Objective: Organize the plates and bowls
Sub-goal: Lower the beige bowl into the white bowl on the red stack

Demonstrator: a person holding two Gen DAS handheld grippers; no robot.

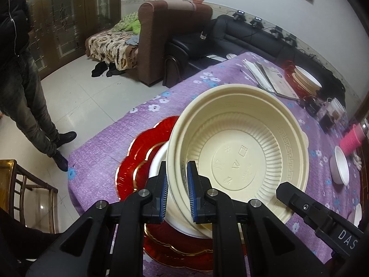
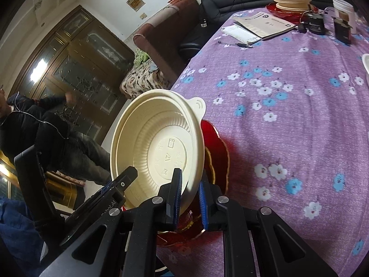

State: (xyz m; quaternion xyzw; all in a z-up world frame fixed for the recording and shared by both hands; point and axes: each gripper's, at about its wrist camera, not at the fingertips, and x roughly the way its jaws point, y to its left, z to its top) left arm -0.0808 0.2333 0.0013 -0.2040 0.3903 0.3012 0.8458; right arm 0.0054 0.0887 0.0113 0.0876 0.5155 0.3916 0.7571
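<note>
A cream plastic bowl (image 1: 237,157) (image 2: 159,147) hangs tilted over the near left corner of the table, with both grippers holding its rim. My left gripper (image 1: 177,168) is shut on the bowl's left rim, one blue pad inside and one outside. My right gripper (image 2: 189,180) is shut on the opposite rim; one of its black fingers (image 1: 297,200) shows at the bowl's lower right edge. Under the bowl lies a stack of red gold-trimmed plates (image 1: 140,159) (image 2: 219,159) with a white bowl (image 1: 159,161) on top, mostly hidden.
The table wears a purple flowered cloth (image 1: 103,157) (image 2: 299,115). At the far end stand stacked bowls on a red plate (image 1: 306,78) (image 2: 291,0), booklets (image 2: 260,25), black boxes (image 2: 316,23) and a paper cup (image 2: 343,11). A small white bowl (image 1: 340,168) lies right. A person (image 1: 20,69) stands beside the table.
</note>
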